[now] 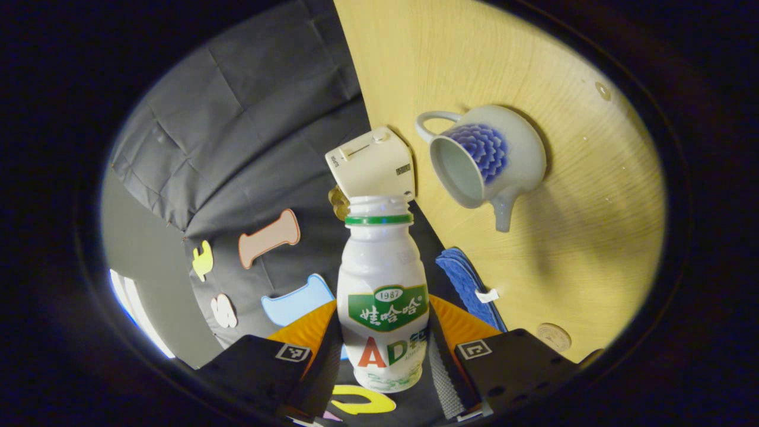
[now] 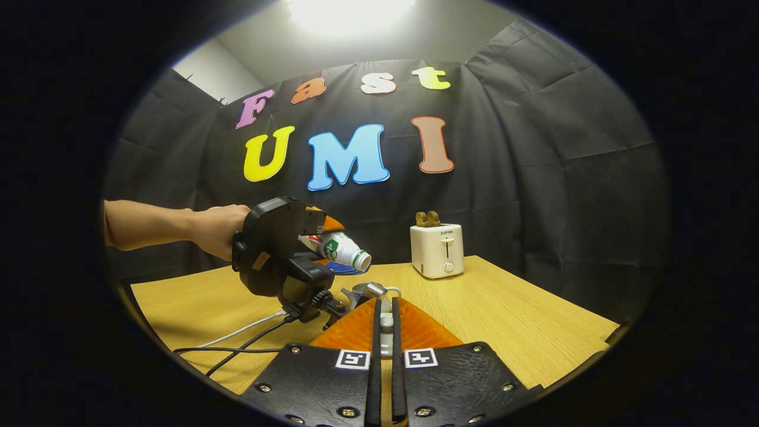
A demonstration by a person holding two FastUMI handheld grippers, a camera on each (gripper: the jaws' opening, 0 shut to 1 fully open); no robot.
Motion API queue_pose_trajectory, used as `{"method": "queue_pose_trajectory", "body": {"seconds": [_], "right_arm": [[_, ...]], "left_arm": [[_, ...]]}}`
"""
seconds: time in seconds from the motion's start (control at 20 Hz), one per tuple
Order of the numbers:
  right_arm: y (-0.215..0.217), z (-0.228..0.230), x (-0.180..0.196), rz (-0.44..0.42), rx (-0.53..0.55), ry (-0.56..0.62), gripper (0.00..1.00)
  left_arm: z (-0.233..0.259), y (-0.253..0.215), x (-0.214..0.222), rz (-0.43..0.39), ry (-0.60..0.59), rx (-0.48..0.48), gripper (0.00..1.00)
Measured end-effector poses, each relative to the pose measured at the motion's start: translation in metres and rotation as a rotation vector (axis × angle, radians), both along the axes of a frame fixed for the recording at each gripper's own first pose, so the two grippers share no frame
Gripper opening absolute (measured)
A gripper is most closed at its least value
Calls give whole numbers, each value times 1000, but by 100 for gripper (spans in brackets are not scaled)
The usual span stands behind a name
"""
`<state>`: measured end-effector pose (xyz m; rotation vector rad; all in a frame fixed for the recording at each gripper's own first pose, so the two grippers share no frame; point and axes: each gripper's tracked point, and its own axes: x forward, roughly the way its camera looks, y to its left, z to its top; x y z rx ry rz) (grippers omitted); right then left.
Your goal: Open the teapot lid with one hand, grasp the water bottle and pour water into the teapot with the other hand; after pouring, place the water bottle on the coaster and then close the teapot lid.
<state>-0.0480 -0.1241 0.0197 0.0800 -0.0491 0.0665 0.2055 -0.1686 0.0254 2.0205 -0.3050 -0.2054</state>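
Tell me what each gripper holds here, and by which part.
Left gripper clamps the water bottle by its lower body. Right gripper grips the teapot lid, apparently by its knob.

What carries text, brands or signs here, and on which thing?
water bottle: printed label with brand characters, a number and big letters; not quoted here.
toaster: one small brand word on its front; not quoted.
left gripper, right gripper: two square coded markers each, no words.

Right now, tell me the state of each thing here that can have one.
Water bottle: uncapped, tipped toward the teapot, clamped in the left gripper.
Teapot: lid off, mouth open.
Right gripper: nearly closed on a small pale object, likely the lid.
Toaster: something sticks out of its slots.
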Motion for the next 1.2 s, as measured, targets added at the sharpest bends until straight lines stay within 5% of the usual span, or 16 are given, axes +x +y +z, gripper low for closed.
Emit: {"method": "queue_pose_trajectory", "body": {"seconds": [0.7, 0.8, 1.05, 1.2], "right_arm": [[-1, 0, 1, -1, 7, 2, 7], [-1, 3, -1, -1, 9, -8, 6], [-1, 14, -1, 2, 4, -33, 7], [-2, 16, 1, -1, 0, -28, 7]], "left_arm": [[-14, 8, 9, 6, 140, -170, 75], [-20, 6, 8, 0, 164, -232, 80], [-32, 1, 7, -17, 229, -425, 71], [-39, 2, 11, -14, 250, -551, 75]]}}
